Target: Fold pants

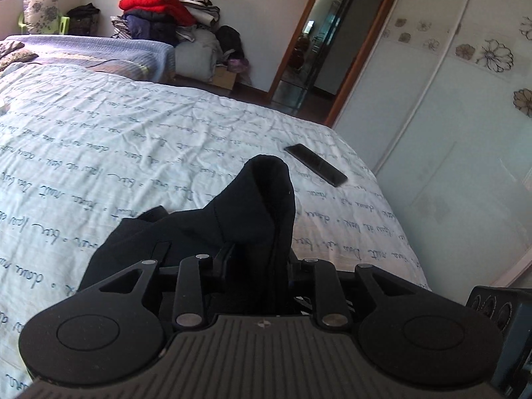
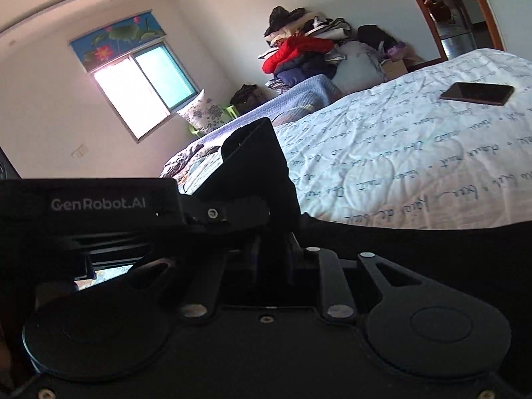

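The black pants, a soft matte knit, rise in a rounded fold straight ahead of the left gripper, whose 2 jaws stand narrowly apart with the cloth running between them, though whether the pads press it cannot be told. In the right wrist view the right gripper has its jaws nearly closed on a stiff upright flap of the same pants, the left gripper's body crossing just to their left. Beyond both jaws lie a rumpled pale quilt printed with script and a flat glossy smartphone, each gripper tilted downward over the bed.

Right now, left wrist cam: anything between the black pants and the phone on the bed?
Nothing. In the left wrist view only bare printed bedsheet lies between the raised fold of the black pants and the phone.
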Demonstrator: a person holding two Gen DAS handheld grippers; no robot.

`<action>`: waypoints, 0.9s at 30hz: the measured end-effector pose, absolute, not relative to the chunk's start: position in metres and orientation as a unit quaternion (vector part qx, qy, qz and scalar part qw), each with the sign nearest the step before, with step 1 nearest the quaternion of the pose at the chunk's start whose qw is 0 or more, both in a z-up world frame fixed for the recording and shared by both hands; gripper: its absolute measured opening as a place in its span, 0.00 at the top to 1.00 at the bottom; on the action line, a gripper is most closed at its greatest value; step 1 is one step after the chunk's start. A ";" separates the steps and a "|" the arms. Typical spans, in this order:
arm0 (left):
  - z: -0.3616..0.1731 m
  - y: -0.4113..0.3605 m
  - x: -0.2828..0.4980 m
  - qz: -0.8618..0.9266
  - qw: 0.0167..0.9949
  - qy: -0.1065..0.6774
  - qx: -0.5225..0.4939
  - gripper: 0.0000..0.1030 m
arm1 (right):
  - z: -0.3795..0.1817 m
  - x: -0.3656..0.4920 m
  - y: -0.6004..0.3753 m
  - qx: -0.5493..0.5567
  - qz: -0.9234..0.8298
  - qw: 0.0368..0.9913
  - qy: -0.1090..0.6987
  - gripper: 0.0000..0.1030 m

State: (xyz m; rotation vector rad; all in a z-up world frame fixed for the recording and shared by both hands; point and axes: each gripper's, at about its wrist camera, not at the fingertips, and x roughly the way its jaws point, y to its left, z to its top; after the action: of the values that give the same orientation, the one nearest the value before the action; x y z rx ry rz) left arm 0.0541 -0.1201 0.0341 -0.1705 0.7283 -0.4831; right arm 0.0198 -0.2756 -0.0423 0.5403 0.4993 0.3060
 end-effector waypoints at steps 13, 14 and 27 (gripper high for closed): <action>-0.008 -0.237 0.033 -0.309 0.868 0.387 -0.015 0.69 | -0.086 -0.025 -0.368 0.337 0.059 0.903 0.260 0.95; -0.011 -0.244 0.031 -0.315 0.866 0.389 -0.010 0.69 | -0.089 -0.028 -0.374 0.342 0.053 0.901 0.260 0.95; -0.040 -0.246 0.056 -0.384 0.784 0.477 -0.100 0.57 | -0.084 -0.064 -0.424 0.202 -0.114 0.929 0.289 0.83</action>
State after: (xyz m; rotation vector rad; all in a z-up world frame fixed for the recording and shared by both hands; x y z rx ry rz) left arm 0.0563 -0.2457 -0.0403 -0.2163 1.0282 -0.8290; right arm -0.0639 -0.4235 -0.0838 0.4144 0.5915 -0.2328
